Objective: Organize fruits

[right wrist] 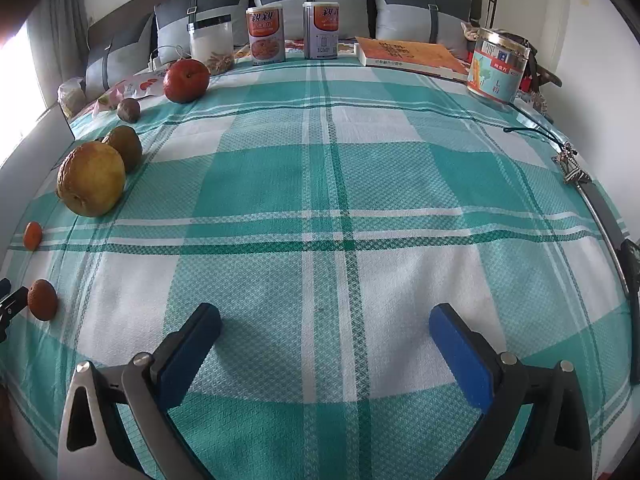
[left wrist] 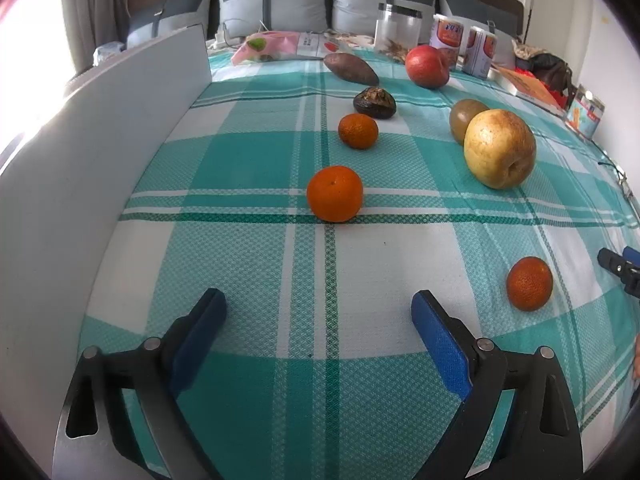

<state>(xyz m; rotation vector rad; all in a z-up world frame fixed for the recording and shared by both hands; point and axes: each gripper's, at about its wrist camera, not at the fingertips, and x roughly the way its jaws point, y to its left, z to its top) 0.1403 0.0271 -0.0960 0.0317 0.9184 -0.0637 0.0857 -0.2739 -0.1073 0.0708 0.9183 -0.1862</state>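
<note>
With both the left tongs (left wrist: 318, 308) and right tongs (right wrist: 324, 324) wide apart and empty, we judge nothing sorted yet, so next we reach for the nearest orange (left wrist: 335, 193).

Fruit (left wrist: 334, 193) on checked bedspread (right wrist: 320, 184)
</note>
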